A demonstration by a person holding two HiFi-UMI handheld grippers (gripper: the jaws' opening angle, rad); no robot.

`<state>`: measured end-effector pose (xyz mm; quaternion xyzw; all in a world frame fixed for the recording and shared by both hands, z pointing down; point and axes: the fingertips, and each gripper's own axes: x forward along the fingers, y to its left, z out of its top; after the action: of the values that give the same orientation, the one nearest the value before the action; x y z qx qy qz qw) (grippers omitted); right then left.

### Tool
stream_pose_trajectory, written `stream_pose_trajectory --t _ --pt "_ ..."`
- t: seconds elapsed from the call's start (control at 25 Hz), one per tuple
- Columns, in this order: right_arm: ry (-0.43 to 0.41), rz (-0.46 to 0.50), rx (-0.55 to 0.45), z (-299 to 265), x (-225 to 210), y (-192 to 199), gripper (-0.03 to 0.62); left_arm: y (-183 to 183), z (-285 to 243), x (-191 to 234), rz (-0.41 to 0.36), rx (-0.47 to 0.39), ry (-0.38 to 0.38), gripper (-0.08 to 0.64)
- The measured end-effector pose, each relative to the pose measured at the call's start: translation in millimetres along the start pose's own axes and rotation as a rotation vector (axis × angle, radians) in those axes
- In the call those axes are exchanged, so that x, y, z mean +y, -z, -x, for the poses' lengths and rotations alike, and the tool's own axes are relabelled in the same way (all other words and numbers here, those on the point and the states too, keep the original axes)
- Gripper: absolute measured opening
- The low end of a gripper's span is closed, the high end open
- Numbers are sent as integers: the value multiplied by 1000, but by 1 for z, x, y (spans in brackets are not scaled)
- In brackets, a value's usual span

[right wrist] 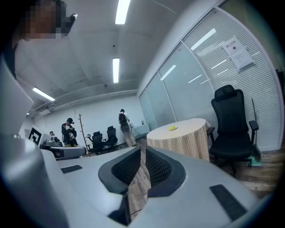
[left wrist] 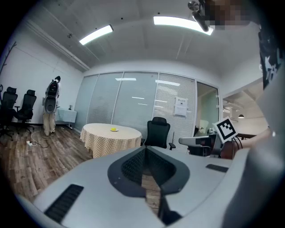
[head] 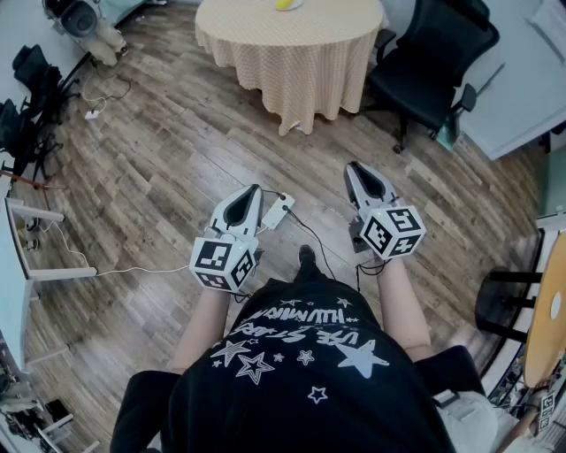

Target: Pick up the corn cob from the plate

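Observation:
The corn cob (head: 285, 3) is a small yellow shape on a plate on the round table (head: 292, 53) with a checked cloth, far ahead of me. It shows small and distant in the left gripper view (left wrist: 114, 129) and in the right gripper view (right wrist: 173, 128). My left gripper (head: 256, 189) and right gripper (head: 352, 166) are held side by side at waist height over the wood floor. Both point toward the table. In their own views the left gripper (left wrist: 145, 153) and the right gripper (right wrist: 142, 153) stand shut with nothing between the jaws.
A black office chair (head: 433, 53) stands right of the table. A power strip (head: 277, 211) and cables lie on the floor just ahead of the grippers. A white desk frame (head: 26, 239) is at the left. People (right wrist: 69, 129) and more chairs stand at the room's far end.

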<state>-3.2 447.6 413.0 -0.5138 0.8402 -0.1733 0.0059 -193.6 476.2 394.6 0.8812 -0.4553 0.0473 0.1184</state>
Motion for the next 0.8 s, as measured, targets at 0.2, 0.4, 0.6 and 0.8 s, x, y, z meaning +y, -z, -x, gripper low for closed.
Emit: stream_pose_trajectory --t 0.2,0.4,0.6,0.8 --pt "-23 9 2 -19 -7 -5 52 -4 -19 7 -15 1 -3 8" --pt "-38 12 5 -34 -9 -7 52 -6 -31 12 -22 6 -5 6" --pt "-50 13 13 -48 -10 -12 52 -11 -39 19 -19 6 -12 6" --pt "-59 14 17 -56 -12 -13 52 -11 -44 25 -13 10 -23 6"
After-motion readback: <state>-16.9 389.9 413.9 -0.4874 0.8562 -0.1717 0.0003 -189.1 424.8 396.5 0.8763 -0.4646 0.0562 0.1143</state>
